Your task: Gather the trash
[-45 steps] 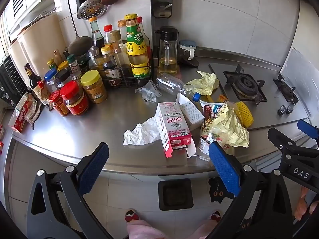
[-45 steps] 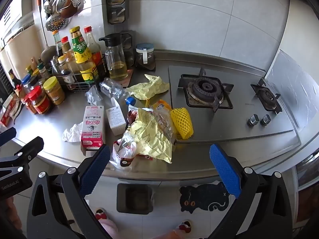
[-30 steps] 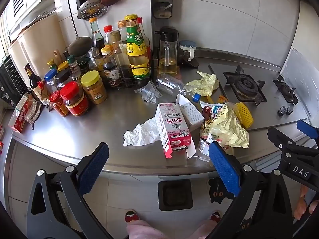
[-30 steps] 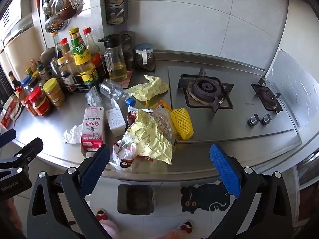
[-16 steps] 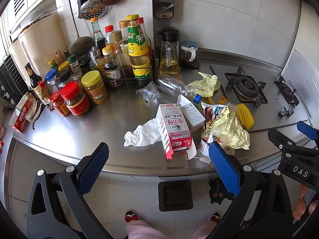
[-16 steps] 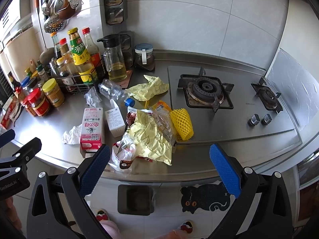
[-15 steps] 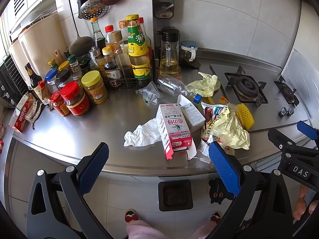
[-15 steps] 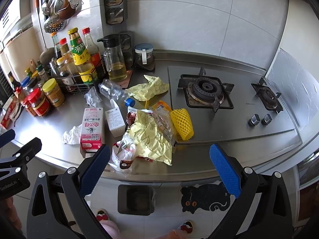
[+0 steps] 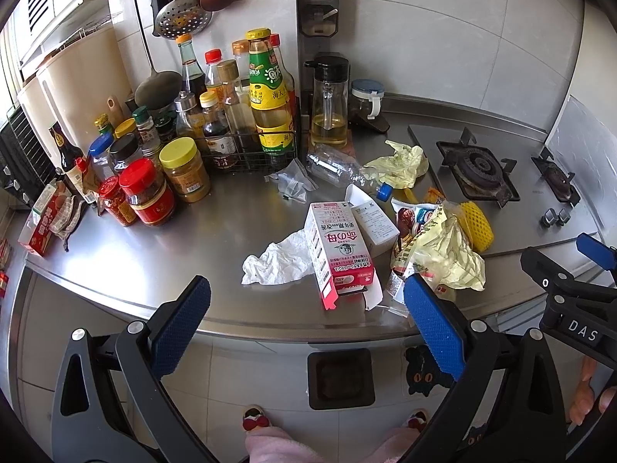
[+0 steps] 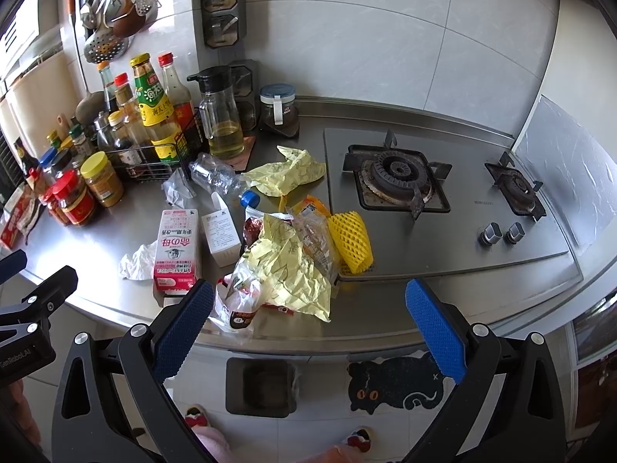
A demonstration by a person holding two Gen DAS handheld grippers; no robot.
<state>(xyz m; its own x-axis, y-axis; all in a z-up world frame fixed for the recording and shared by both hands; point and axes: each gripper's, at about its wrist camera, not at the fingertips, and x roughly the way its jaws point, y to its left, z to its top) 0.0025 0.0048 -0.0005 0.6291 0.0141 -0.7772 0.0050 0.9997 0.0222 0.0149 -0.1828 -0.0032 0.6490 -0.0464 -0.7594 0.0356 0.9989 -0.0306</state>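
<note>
Trash lies on the steel counter (image 9: 115,266): a pink milk carton (image 9: 339,250) (image 10: 177,247), a white crumpled tissue (image 9: 277,262), a small white box (image 9: 376,220), crumpled yellow wrappers (image 10: 289,266) (image 10: 285,169), a clear plastic bottle (image 10: 219,181) and a yellow foam net (image 10: 351,243). A dark bin (image 10: 260,386) stands on the floor below the counter edge. My left gripper (image 9: 304,332) is open and empty before the counter. My right gripper (image 10: 308,328) is open and empty, just in front of the yellow wrapper.
Sauce bottles and jars (image 9: 185,146) crowd the back left, with an oil jug (image 9: 327,104) beside them. A gas hob (image 10: 397,177) takes the right side. Utensils hang on the wall. A cat mat (image 10: 393,389) lies on the floor.
Both grippers have drifted very slightly; the trash has not moved and both stay open.
</note>
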